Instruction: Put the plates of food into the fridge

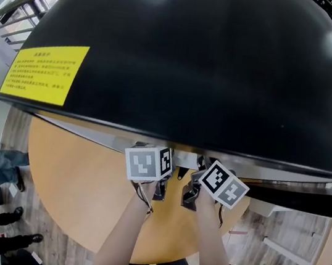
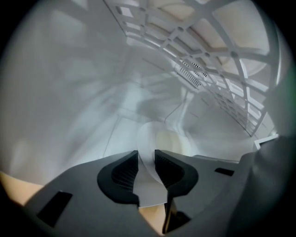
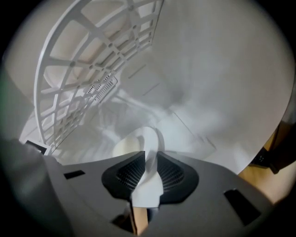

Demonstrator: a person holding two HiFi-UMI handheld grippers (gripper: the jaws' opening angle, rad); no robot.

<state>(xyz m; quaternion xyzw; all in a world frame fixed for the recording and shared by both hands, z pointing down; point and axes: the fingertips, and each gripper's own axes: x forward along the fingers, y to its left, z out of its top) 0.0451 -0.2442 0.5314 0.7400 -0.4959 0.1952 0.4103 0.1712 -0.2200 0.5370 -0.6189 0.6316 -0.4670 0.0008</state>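
The left gripper [image 2: 146, 173] has its jaws clamped on the rim of a white plate [image 2: 147, 135], and the right gripper [image 3: 150, 173] pinches a white rim likewise, probably the same plate. The plate is inside the fridge [image 1: 228, 57], below a wire shelf [image 3: 88, 65]. Only letting go seems left for this one; no other plates show
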